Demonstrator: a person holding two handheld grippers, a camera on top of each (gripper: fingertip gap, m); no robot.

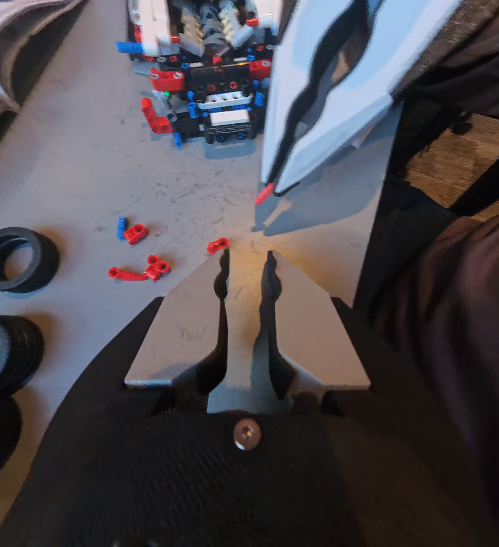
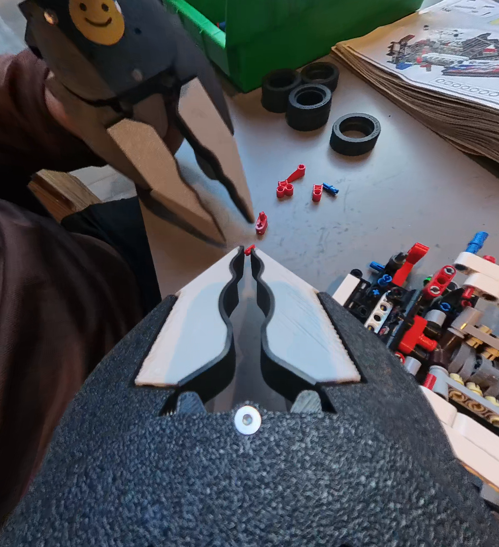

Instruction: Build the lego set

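Hobby or lab workbench: scuffed grey tabletop [image 2: 375, 213], green plastic parts bin [image 2: 272, 44], thick open paper instruction booklet [image 2: 449, 97], loose black rubber tyres [image 2: 309, 106], brown carpet floor [image 1: 449, 165].

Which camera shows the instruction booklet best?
The right wrist view. The instruction booklet lies open at the top right of the table, beyond the black tires, its thick page stack visible. The left wrist view shows none of it.
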